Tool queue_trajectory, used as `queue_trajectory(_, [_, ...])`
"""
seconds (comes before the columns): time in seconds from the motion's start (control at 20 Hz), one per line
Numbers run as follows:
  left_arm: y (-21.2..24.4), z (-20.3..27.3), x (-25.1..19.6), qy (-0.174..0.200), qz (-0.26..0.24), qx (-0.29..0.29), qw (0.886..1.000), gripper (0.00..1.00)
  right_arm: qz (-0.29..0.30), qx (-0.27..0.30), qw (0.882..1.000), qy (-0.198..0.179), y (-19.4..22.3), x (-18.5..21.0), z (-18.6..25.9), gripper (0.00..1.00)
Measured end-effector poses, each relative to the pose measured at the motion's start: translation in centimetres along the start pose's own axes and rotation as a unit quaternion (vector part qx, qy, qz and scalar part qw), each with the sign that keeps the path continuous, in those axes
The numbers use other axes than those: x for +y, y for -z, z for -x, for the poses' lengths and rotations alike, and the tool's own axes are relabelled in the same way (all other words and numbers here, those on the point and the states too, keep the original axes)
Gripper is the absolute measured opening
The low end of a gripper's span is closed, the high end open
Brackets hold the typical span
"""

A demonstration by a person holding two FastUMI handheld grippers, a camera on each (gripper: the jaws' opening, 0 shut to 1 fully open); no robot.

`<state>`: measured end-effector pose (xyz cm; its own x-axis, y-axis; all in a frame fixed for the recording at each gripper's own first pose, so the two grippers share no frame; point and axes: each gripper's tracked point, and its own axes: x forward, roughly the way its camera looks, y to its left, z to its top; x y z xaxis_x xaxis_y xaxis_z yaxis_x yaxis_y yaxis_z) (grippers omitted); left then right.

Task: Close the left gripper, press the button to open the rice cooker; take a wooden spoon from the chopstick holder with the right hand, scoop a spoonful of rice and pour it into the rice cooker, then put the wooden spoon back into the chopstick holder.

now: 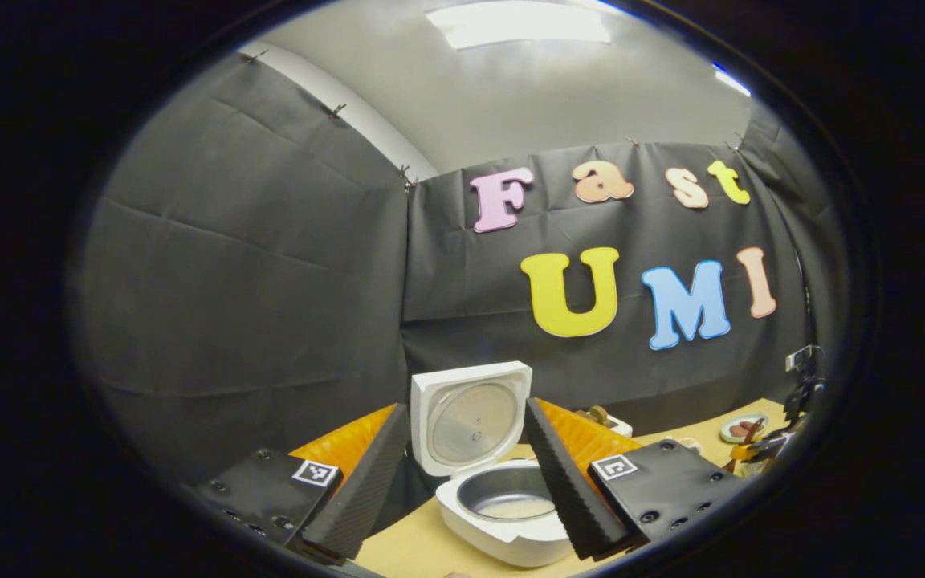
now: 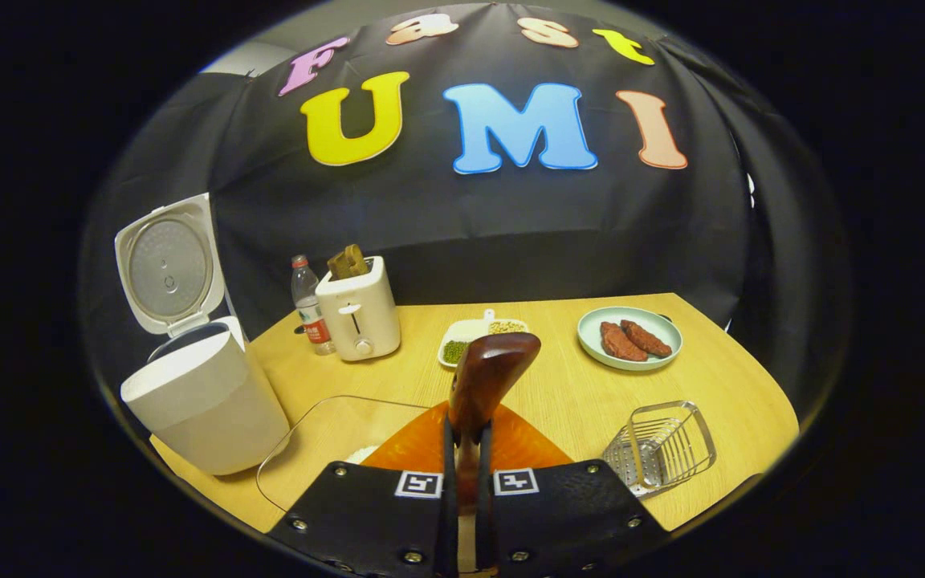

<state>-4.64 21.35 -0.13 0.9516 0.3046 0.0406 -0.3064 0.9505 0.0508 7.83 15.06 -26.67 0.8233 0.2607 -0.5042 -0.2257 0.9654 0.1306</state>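
wooden spoon (image 2: 485, 377) clamped in right gripper (image 2: 466, 466).

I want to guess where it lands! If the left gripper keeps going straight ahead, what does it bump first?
Probably the rice cooker: its open pot sits straight ahead between the left gripper's spread fingers, lid raised behind. Depth is hard to judge.

Nothing here is showing legible words or numbers. In the left gripper view, two square black-and-white coded markers are sitting on the left gripper (image 1: 466, 409): the first marker (image 1: 315, 472) at about 7 o'clock, the second marker (image 1: 614, 466) at about 5 o'clock. They are carrying block patterns, not letters. In the right gripper view, a marker pair (image 2: 418, 483) is lying on the right gripper (image 2: 466, 441) at 6 o'clock. At 9 o'clock a bottle (image 2: 307, 305) is wearing a red label, too small to read.
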Motion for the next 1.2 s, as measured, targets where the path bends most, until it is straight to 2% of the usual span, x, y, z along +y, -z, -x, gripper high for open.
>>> queue_trajectory(0.35, [-0.1,-0.2,0.8,0.001,0.006,-0.004,1.000,0.98,-0.010,0.015,0.999,-0.032,1.3,3.8,0.8,0.09])
queue_trajectory(0.6, [0.1,0.1,1.1,0.003,0.007,-0.003,1.000,0.99,-0.070,0.032,0.996,-0.053,2.1,5.5,1.4,0.09])
queue_trajectory(0.7, [0.2,0.1,1.1,0.003,0.007,-0.002,1.000,0.99,-0.113,0.044,0.991,-0.060,2.5,5.8,1.4,0.09])
queue_trajectory(0.9, [0.1,0.3,1.3,0.000,0.008,-0.002,1.000,0.99,-0.216,0.065,0.972,-0.061,2.9,5.1,1.0,0.09])
queue_trajectory(1.1, [-0.6,0.7,1.6,-0.004,-0.002,-0.004,1.000,0.98,-0.338,0.070,0.937,-0.061,2.0,3.3,1.1,0.09])
queue_trajectory(1.2, [-1.0,0.9,1.7,-0.006,-0.004,-0.006,1.000,0.98,-0.379,0.063,0.922,-0.054,1.5,1.7,0.9,0.09])
